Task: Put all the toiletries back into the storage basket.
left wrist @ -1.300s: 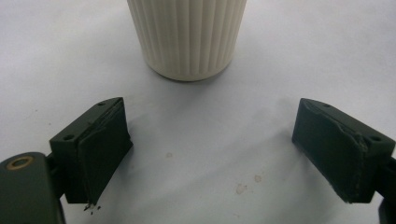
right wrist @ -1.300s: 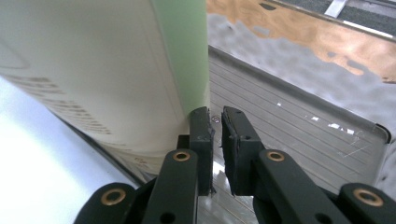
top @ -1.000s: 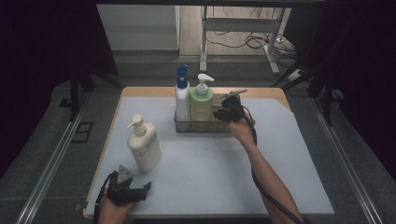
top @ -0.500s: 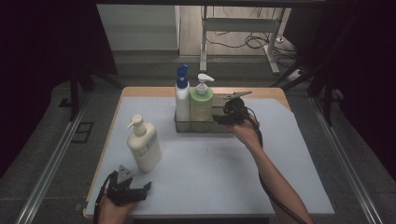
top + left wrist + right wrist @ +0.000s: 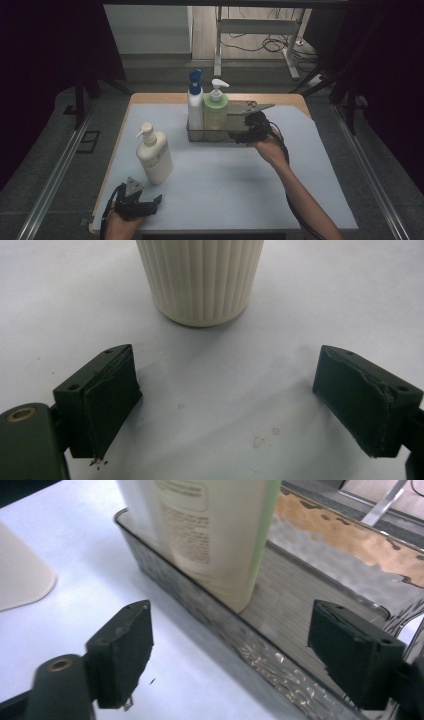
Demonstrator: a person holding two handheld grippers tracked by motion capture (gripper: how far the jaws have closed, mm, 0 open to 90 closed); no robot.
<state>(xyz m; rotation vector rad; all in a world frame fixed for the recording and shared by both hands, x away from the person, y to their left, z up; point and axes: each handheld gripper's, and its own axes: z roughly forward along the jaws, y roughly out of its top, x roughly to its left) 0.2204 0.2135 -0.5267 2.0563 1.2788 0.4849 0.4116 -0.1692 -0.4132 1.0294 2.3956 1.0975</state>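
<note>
— How did the jaws stand when you looked?

— The right gripper (image 5: 239, 136) had just been opening its jaws; they stood spread with nothing pinched, straddling the near wall of the clear tray (image 5: 210, 612). The green pump bottle (image 5: 215, 111) stood upright inside that tray, touching the blue-capped bottle (image 5: 195, 105) at the tray's left end. The left gripper (image 5: 156, 202) rested at the surface's near edge, jaws spread wide and empty too.

— And the cream one?

— The cream pump bottle (image 5: 154, 155) stood alone on the white surface (image 5: 240, 190), left of the tray, just beyond the left jaws.

— What worried you?

— I judged the right jaws were close enough to the tray wall that a careless pull sideways could clip it and rock the green bottle. The left, reaching up, might nudge the cream bottle over — it is tall and narrow.

— Did the views differ?

— The right gripper view showed the green bottle's printed label (image 5: 187, 515) and the tray's ribbed floor; the left gripper view showed the cream bottle's ribbed base (image 5: 200, 280). From above, neither could be made out.
</note>
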